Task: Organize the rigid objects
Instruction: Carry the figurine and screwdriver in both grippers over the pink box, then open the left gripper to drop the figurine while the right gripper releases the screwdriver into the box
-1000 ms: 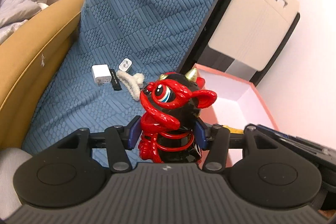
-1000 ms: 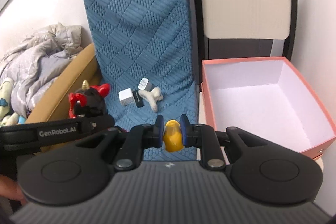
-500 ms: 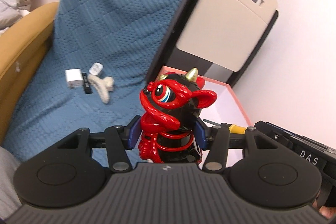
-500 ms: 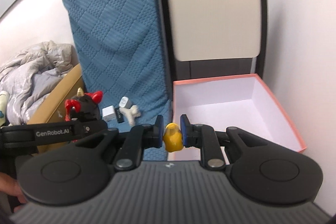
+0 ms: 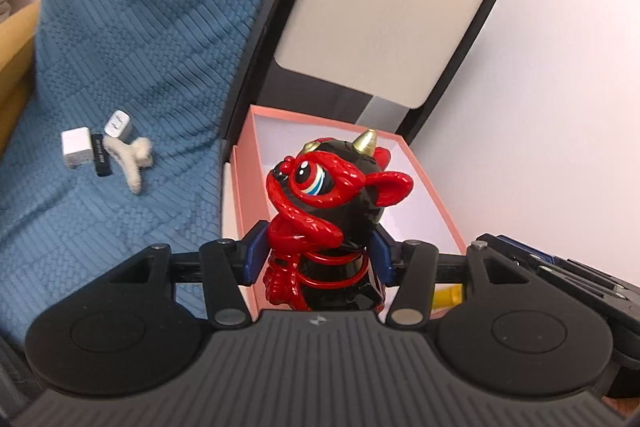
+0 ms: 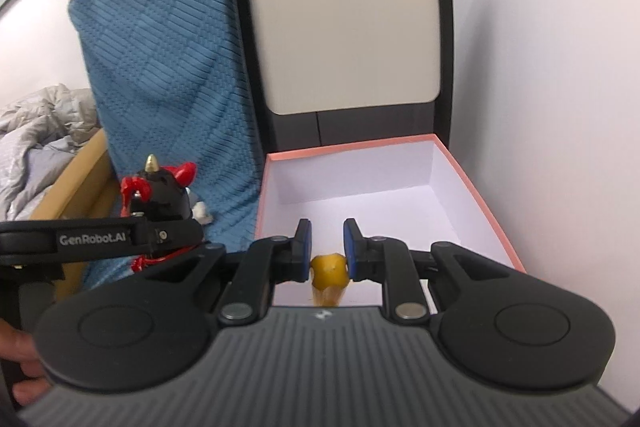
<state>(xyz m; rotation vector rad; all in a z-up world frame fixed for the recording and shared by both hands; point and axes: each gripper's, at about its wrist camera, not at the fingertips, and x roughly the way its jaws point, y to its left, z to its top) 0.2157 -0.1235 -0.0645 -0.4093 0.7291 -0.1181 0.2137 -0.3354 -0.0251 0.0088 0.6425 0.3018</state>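
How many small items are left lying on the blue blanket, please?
4, clustered together on the blue blanket: a white cube charger, a black stick, a grey-white adapter and a beige clip. Others may be hidden.

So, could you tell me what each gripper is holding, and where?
Left gripper: red toy, at its waist. Right gripper: jaws apart, yellow piece seemingly loose between them.
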